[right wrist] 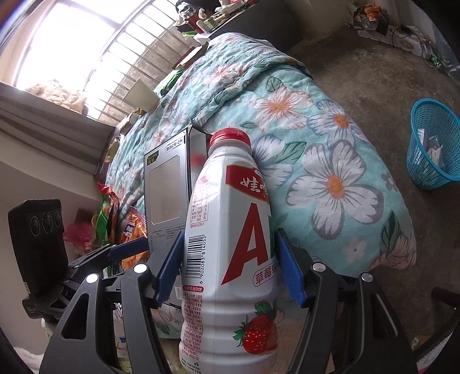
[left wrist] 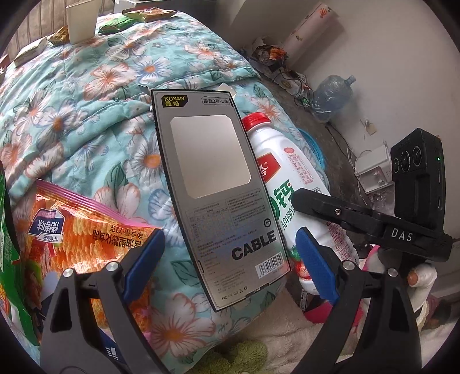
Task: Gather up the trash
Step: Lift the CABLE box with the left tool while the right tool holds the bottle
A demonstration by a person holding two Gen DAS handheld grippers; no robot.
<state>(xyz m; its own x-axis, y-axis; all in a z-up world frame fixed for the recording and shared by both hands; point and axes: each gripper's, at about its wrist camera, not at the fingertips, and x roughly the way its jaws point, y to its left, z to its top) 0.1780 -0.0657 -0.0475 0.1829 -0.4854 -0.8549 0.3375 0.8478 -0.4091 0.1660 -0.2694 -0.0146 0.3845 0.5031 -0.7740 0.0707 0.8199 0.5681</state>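
With the right gripper (right wrist: 228,233), clamps one white strawberry milk bottle (right wrist: 218,302) with a red cap, blue pads pressed to both its flanks, cap pointing away along the fingers. With the left gripper (left wrist: 230,233), stands spread around one grey cable box (left wrist: 212,161), a strip of quilt showing between the left pad and the box's edge, so no grip there. Places box and bottle side by side, the bottle's shoulder overlapping the box's right edge, both over the near slope of one flowered turquoise quilt (left wrist: 86,86). Counts two large snack bags just left of the left fingers: one orange bag (left wrist: 86,230) reaching under the left pad, one green bag (left wrist: 5,230) cut off by the frame. Counts, at the quilt's far end, one paper cup (left wrist: 82,20) upright among at least four small snack packets (left wrist: 149,14), well apart from both grippers. Finds the quilt's right edge dropping to a bare concrete floor (right wrist: 373,72), with open room there. Counts one blue plastic basket (right wrist: 431,143) on that floor, well apart from the quilt, a few scraps inside. Counts one large water jug (left wrist: 333,95) by the wall, amid cables and clutter.
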